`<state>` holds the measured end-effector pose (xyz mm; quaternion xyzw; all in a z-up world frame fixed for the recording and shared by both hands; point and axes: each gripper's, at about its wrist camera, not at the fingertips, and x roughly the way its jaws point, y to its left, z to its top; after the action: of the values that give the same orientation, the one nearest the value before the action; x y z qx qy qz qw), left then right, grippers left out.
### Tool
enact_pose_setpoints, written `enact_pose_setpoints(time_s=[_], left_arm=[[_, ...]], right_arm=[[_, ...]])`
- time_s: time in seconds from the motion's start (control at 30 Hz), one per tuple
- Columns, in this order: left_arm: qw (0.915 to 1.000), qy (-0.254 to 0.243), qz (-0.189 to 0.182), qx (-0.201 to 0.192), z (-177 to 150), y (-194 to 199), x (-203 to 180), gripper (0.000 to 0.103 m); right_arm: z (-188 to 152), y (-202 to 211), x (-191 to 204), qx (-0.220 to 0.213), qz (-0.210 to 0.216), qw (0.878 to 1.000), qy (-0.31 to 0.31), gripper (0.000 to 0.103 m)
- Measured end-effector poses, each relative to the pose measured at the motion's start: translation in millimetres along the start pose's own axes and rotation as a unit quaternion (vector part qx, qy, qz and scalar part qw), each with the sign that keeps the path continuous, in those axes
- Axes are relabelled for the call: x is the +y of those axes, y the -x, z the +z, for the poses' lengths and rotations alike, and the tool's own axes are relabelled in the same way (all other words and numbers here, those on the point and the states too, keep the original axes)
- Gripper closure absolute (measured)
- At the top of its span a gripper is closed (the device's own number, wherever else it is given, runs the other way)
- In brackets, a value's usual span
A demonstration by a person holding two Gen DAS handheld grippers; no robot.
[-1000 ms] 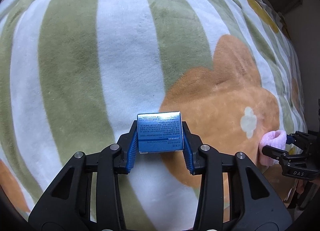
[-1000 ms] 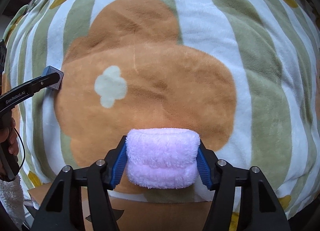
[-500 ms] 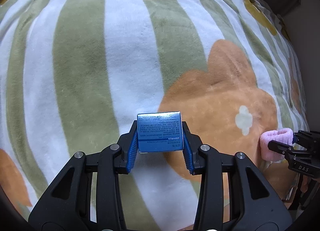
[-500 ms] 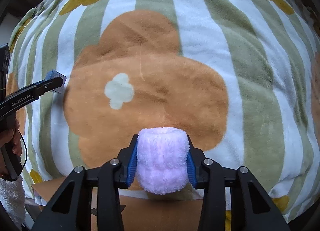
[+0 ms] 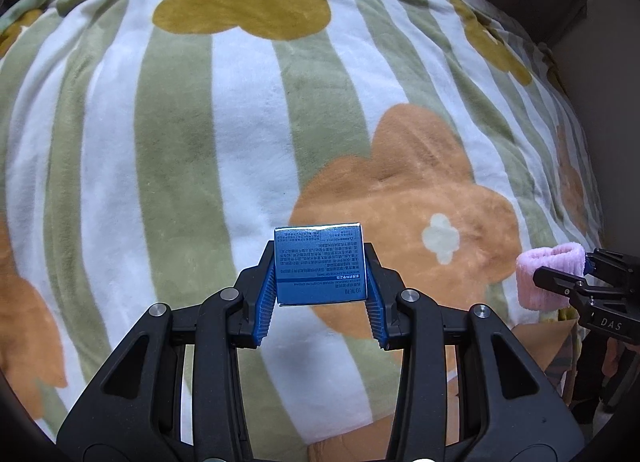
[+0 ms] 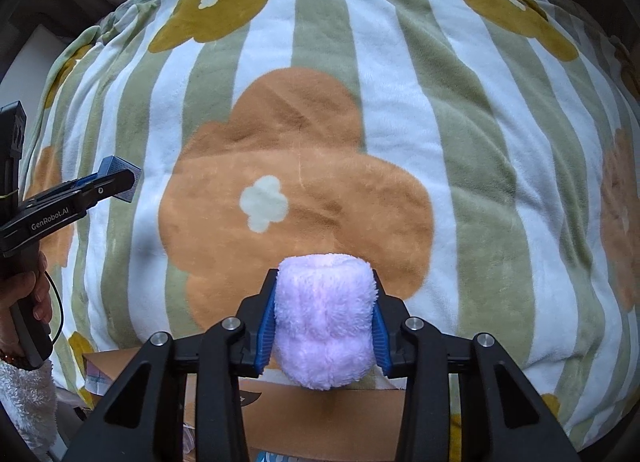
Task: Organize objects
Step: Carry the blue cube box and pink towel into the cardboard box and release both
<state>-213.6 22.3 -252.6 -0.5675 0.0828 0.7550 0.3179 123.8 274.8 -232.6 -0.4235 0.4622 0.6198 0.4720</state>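
Note:
My left gripper (image 5: 320, 294) is shut on a small blue box (image 5: 320, 264) with white print, held above the striped flower blanket (image 5: 200, 122). My right gripper (image 6: 325, 322) is shut on a rolled pink fluffy cloth (image 6: 326, 318), squeezed narrow between the blue pads. In the left wrist view the pink cloth (image 5: 546, 274) and right gripper (image 5: 576, 282) show at the far right edge. In the right wrist view the left gripper (image 6: 116, 182) with the blue box (image 6: 120, 170) shows at the left.
The green-and-white striped blanket (image 6: 400, 82) with orange and mustard flowers covers a bed. A brown cardboard box (image 6: 320, 414) lies below the right gripper at the near edge; its corner shows in the left wrist view (image 5: 552, 346). A grey wall (image 5: 600, 42) stands at right.
Both grippers have pulled back and up from the blanket, so more of it shows. The right gripper closed tighter on the pink cloth, squeezing it narrower. The blue box stays held.

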Motion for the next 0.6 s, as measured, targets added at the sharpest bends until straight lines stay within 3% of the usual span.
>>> enact_pose_setpoints(time_s=[0.33, 0.6], left_arm=[[0.999, -0.006, -0.001, -0.043, -20, 70, -32, 0.068], [0.9976, 0.004, -0.002, -0.068, -69, 121, -58, 0.068]], right_arm=[[-2, 54, 21, -0.045, 0.016, 0.998, 0.034, 0.066], [-28, 95, 38, -0.067, 0.037, 0.995, 0.071, 0.066]])
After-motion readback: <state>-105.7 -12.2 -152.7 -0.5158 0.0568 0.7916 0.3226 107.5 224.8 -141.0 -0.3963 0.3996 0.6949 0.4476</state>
